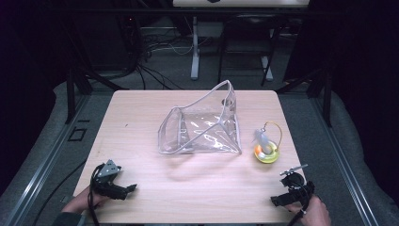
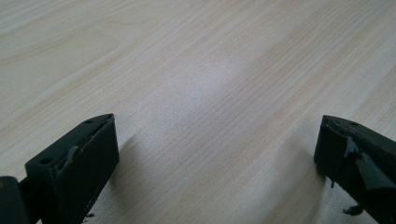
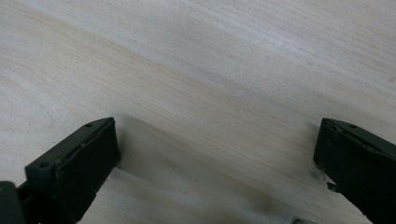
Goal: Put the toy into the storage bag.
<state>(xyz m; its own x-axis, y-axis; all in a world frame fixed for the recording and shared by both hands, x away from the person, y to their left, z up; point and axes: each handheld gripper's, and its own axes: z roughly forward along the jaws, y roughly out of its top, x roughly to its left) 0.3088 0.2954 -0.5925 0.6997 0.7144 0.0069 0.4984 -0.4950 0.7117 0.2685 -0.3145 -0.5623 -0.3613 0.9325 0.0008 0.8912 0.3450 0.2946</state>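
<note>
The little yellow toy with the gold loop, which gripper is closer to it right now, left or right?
Right. The right gripper sits just below the yellow toy, at the table's near right corner. The left gripper is far across the table, at the near left corner.

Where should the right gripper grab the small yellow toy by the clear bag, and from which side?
Probably the thin wire loop arching above the yellow toy: it stands proud, while the base is low and round. Come from the near right with the right gripper, fingers pinching across the wire, away from the clear bag.
</note>
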